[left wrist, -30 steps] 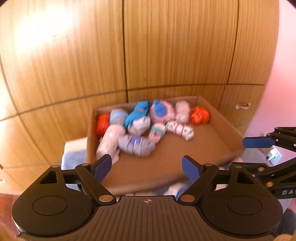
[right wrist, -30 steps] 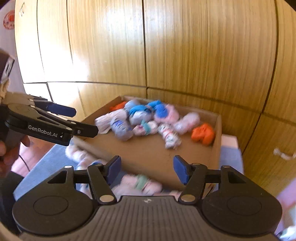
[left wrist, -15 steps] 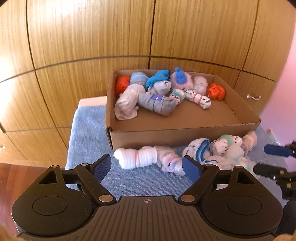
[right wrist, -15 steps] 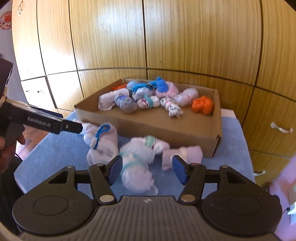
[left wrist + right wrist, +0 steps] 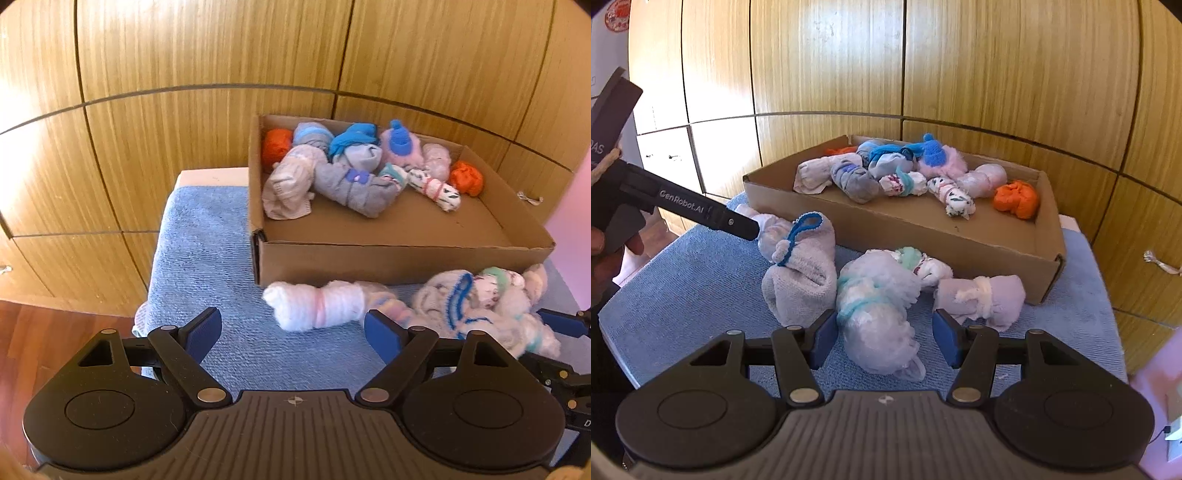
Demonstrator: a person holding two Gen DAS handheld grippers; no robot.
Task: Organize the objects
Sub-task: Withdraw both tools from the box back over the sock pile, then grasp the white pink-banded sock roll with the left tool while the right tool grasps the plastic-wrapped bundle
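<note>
Rolled socks lie on the blue towel before the cardboard box, more inside it. The right tool, angled down, straddles one bundle without pinching, jaws spread. The left tool gapes, empty. Both have dropped lower; earlier the box filled their views.

Left tool open wide; right tool partly open, angled down.
</note>
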